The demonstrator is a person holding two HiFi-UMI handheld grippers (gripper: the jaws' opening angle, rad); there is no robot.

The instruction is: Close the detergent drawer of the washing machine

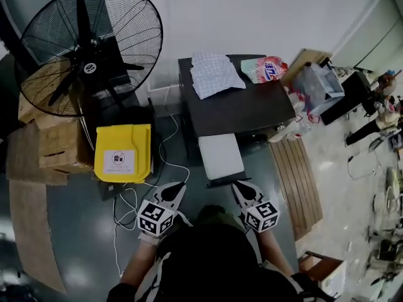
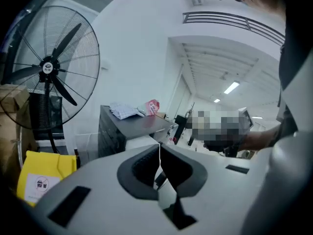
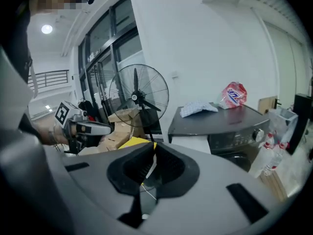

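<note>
The drawer (image 1: 220,156) is seen pulled out of the front of the washer (image 1: 252,109), at the left end of that front in the head view. It is white, and its inside cannot be made out from above. Its long axis runs from the washer towards the person, down the head view with a slight lean. Its free end is pointed at the gap between the two grippers and is kept apart from both.

On the washer's dark top a checked cloth (image 1: 214,74) is laid, and a pink and white bag (image 1: 264,69) is set just beside it, towards the wall. Left of the washer a yellow bin (image 1: 123,153) is shut by its lid, so its contents are hidden. Brown cartons (image 1: 60,145) are stacked just beside it, below a large black fan (image 1: 88,49). Right of the washer a clear tub (image 1: 318,87) is placed; what it holds cannot be told.

The floor (image 1: 75,231) is grey and glossy. A slatted wooden mat (image 1: 302,181) is laid on it at the right, and a white cable (image 1: 126,200) is looped on it near the bin. A white wall (image 1: 264,11) is seen behind the washer.

The left gripper (image 1: 176,189) is held with its jaws closed tip to tip, and nothing is gripped. The jaws of the right gripper (image 1: 241,189) are likewise brought together, and nothing is held.
</note>
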